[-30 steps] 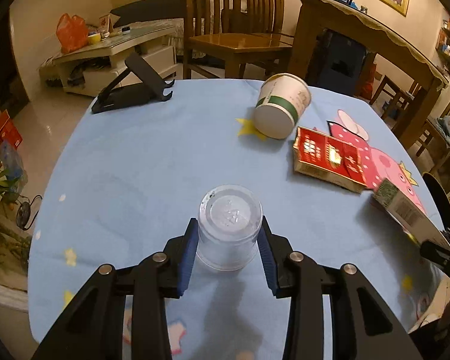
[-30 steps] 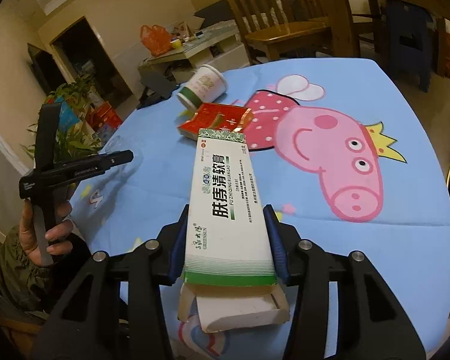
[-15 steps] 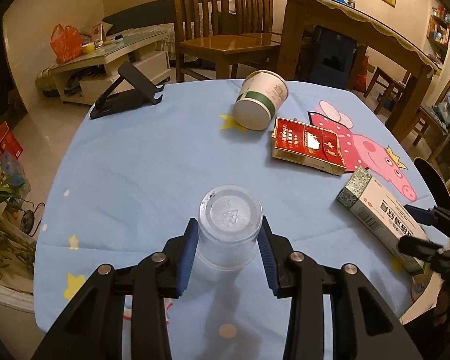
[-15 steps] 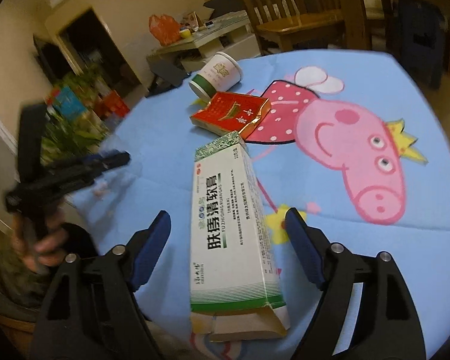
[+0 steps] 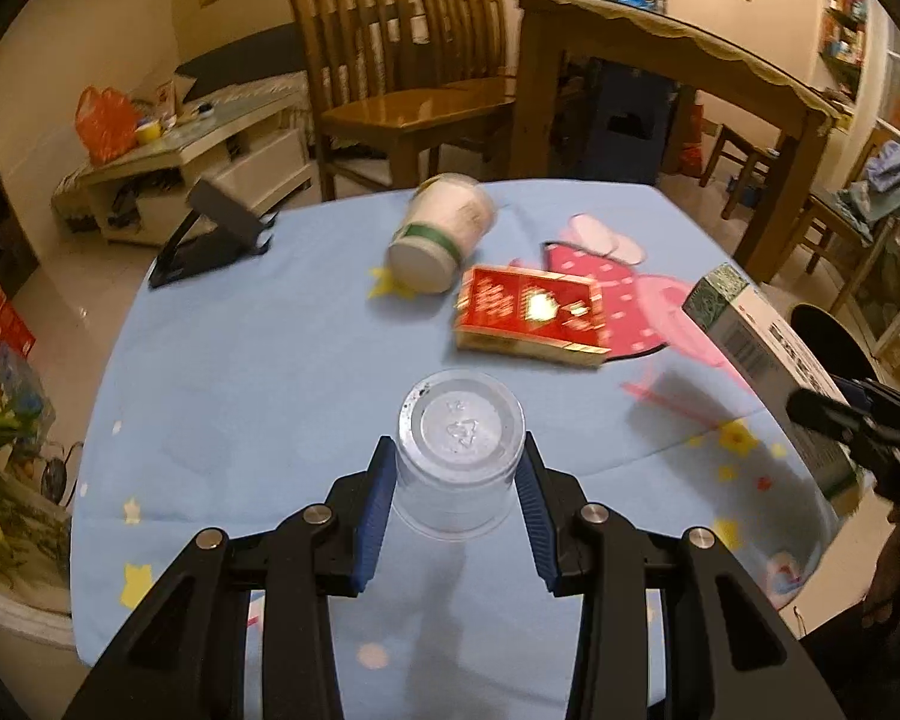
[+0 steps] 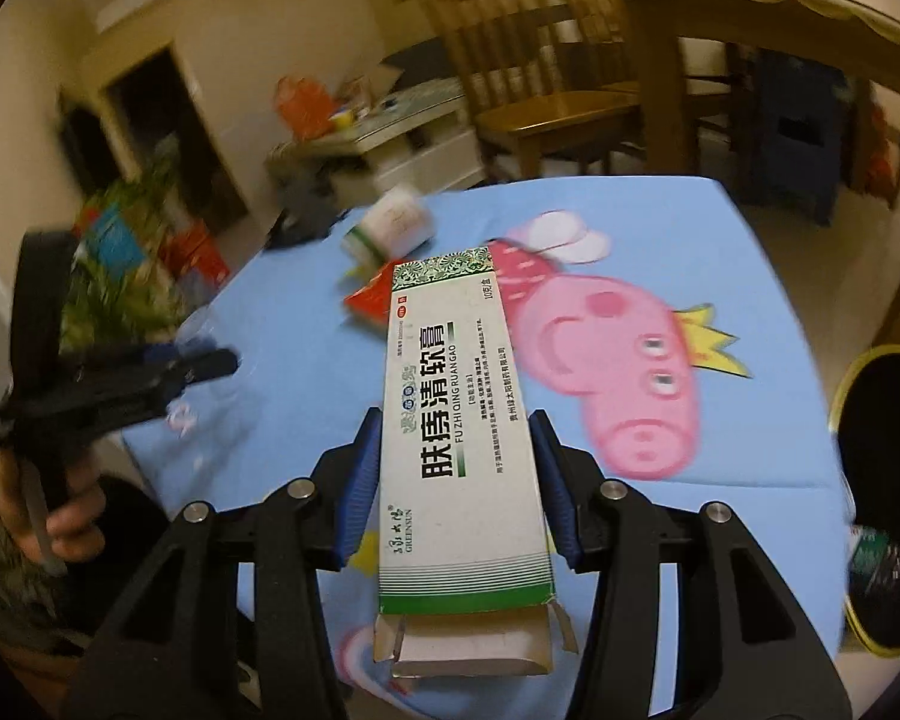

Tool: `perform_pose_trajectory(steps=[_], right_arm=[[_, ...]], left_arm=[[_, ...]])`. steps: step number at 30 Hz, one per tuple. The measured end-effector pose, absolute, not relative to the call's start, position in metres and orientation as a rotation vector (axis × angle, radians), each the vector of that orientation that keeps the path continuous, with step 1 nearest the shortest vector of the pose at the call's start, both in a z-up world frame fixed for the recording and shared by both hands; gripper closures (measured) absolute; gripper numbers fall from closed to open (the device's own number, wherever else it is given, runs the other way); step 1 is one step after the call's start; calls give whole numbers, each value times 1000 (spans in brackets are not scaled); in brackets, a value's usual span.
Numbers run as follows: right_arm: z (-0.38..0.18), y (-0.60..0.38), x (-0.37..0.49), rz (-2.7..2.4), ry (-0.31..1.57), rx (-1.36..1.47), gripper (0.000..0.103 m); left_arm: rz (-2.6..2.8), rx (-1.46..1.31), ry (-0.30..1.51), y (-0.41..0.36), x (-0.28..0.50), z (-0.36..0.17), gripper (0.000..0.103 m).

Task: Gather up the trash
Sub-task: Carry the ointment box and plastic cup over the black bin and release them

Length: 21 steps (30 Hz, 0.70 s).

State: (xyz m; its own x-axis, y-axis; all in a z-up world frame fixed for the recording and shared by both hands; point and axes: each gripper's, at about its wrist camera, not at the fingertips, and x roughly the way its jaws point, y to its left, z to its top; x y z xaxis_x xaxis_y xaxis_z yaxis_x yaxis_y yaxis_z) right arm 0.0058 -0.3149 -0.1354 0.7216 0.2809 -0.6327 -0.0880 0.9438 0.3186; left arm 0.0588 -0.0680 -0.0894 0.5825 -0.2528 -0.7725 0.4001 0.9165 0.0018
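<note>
Left wrist view: my left gripper (image 5: 457,483) has its fingers clamped on a clear plastic cup (image 5: 461,457), bottom facing out, above the near part of the blue worktop (image 5: 240,360). Farther off lie a tipped paper cup (image 5: 441,240) and, just right of it, a red box (image 5: 531,315).

Right wrist view: my right gripper (image 6: 457,480) is closing its fingers on a white-and-green carton (image 6: 462,432), pads against its sides, its open flap nearest me. A black bin (image 6: 888,480) stands at the right.
</note>
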Motion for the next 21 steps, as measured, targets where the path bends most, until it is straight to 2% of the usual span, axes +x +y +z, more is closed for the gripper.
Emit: perform_pose_trajectory(steps=[9, 17, 21], right_arm=[[-139, -402, -12, -82, 769, 416, 55], [-114, -497, -64, -386, 662, 457, 55], [-127, -530, -78, -480, 635, 509, 55]], left_arm=[[-500, 264, 805, -149, 37, -68, 65], [-628, 343, 753, -226, 12, -59, 65], [-673, 384, 731, -259, -1, -61, 65]])
